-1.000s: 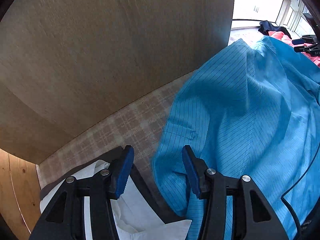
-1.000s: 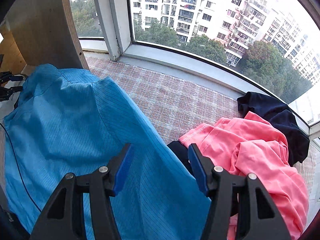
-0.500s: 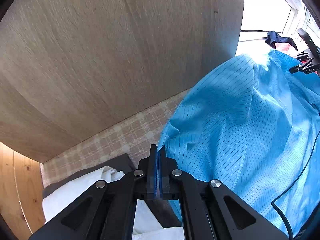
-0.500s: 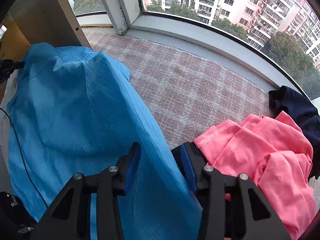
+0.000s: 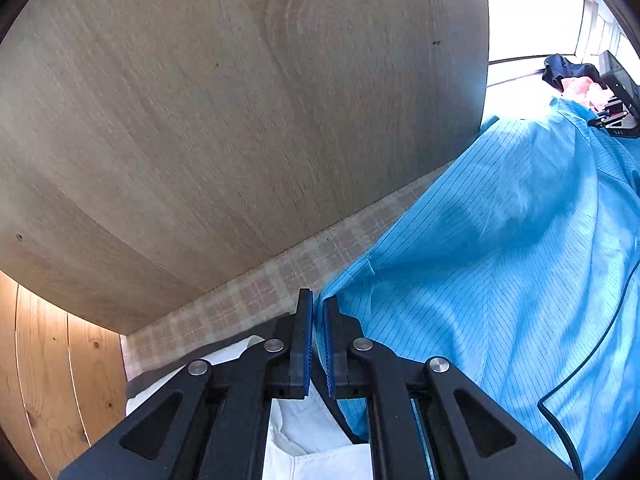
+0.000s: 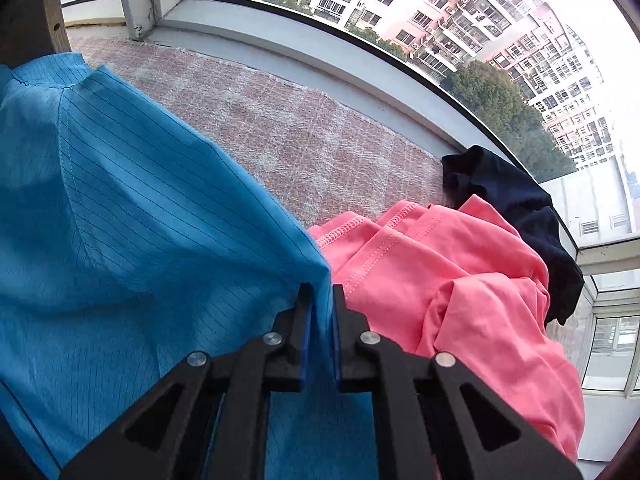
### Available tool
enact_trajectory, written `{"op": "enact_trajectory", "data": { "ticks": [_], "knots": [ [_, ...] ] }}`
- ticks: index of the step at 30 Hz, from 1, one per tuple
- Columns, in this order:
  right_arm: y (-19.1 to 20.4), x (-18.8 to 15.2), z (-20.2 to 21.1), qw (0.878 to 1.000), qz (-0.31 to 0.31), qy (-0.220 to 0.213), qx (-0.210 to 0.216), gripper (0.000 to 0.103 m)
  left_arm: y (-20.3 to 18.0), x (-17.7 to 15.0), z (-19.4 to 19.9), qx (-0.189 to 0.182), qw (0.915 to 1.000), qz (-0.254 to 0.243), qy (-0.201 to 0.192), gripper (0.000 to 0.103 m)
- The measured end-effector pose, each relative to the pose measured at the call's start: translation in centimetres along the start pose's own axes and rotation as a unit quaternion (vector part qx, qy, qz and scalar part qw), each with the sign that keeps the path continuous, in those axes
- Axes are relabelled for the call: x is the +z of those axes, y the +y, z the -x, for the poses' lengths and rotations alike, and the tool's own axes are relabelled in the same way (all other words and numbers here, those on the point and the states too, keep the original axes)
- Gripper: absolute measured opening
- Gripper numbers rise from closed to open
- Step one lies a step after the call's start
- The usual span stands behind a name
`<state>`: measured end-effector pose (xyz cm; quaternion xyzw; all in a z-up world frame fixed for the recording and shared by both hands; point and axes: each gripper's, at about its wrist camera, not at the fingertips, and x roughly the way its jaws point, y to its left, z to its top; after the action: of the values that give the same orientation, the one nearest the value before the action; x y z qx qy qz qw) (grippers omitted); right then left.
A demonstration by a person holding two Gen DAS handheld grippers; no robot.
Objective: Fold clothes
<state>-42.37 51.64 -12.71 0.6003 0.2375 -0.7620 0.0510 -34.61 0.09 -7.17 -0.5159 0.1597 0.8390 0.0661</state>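
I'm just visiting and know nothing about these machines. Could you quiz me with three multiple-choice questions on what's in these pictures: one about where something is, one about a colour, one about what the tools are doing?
1. Where does the pink garment lie?
A. Right of the blue garment
B. Under the white cloth
C. On the windowsill

2. What colour is the garment against the window frame, behind the pink one?
A. Yellow
B. Dark navy
C. Green

3. What are the two tools doing?
A. Both wide open
B. Only one is gripping
C. Both shut on blue fabric

Answers:
1. A, it sits heaped at the blue garment's right edge.
2. B, the dark garment shows there.
3. C, the left tool and the right tool each pinch a blue edge.
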Motion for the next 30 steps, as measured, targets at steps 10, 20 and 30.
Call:
{"op": "enact_trajectory", "data": {
  "ticks": [10, 20, 30],
  "knots": [
    [3.7, -2.9, 10.6, 0.992, -0.001, -0.105, 0.069, 0.054, 0.7, -4.9, -1.3, -0.016, 0.9983, -0.022, 0.051, 0.038],
    [12.9, -5.7, 8.9, 0.985, 0.06, -0.077, 0.142, 0.054, -1.4, -4.6, -4.5, -0.026, 0.9941, -0.065, 0.082, 0.001],
    [12.6, -8.5, 2.0, 0.987, 0.019, 0.009, 0.158, 0.056, -1.2, -0.4, 6.9, -0.019, 0.9988, -0.04, -0.021, 0.001]
  ]
}}
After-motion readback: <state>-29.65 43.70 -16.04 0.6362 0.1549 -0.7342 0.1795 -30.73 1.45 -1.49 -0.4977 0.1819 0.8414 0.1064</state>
